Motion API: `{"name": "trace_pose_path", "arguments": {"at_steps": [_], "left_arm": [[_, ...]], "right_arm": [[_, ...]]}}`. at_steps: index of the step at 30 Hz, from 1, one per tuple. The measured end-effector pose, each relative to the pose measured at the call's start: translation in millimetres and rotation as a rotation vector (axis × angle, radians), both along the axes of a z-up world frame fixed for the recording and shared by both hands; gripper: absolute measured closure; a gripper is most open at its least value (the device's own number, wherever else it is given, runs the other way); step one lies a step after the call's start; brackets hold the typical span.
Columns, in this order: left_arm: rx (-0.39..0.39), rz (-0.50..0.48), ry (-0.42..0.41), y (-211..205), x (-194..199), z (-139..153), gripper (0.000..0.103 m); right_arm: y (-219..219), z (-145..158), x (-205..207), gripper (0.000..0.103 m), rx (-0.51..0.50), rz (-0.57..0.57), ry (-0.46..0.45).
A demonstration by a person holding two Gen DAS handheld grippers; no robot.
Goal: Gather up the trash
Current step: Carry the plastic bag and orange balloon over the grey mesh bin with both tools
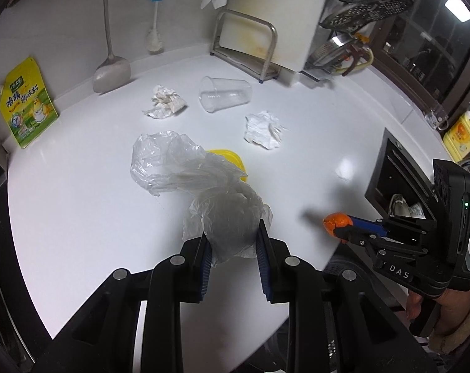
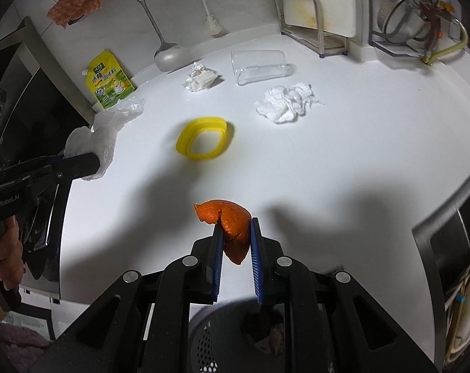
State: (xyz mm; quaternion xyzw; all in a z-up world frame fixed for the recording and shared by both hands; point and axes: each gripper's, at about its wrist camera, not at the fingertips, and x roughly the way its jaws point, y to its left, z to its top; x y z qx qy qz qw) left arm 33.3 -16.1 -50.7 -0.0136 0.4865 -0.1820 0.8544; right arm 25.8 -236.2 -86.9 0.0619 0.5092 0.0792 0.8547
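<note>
Clear crumpled plastic bag [image 1: 203, 186] is pinched in the left gripper [image 1: 231, 248] above the counter's [image 1: 79, 202] front edge; the right gripper [image 2: 235, 242] clamps orange peel [image 2: 228, 223] there, over a black basket [image 2: 210, 342].

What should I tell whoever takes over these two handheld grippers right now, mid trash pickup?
Left gripper: shut on the crumpled clear plastic bag, lifted off the white counter.
Right gripper: shut on the orange peel piece, above the counter's near edge.
The dark perforated bin sits below that edge, some trash already in it.
Left on the counter: the yellow plastic ring, two crumpled white paper tissues, and the clear plastic cup lying on its side.
Next, probably: drop both held items in the bin.
</note>
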Motion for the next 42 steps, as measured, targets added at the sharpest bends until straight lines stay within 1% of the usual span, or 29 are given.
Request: {"name": "trace_pose_path", "arguments": {"at_steps": [8,13,21,26,34,42], "left_arm": [[-0.015,-0.014,-0.017,-14.5,-30.1,6.9,0.078],[-0.023,-0.037,-0.012,-28.0,-49.6,7.6,0.078],[-0.017,-0.067,-0.038,-48.5,-82.1,14.7,0.078],[-0.018,-0.081,-0.039,-61.0,-101.2,13.9,0.078],[-0.031,-0.099,-0.021,-75.0,-126.5,8.4,0.078],[-0.037,-0.131,-0.011,-91.6,-141.2,4.9,0.078]], "right_arm": [[-11.3,0.6,-46.0,0.087,0.021,-0.041,0.0],[-18.9,2.2,-74.2,0.087,0.035,-0.06,-0.006],[-31.5,1.6,-117.3,0.087,0.054,-0.087,-0.019],[-38.4,0.9,-140.0,0.087,0.053,-0.096,-0.021],[-43.8,-4.2,-163.3,0.087,0.049,-0.094,-0.01],[-51.4,-5.4,-180.7,0.087,0.045,-0.101,-0.007]]}}
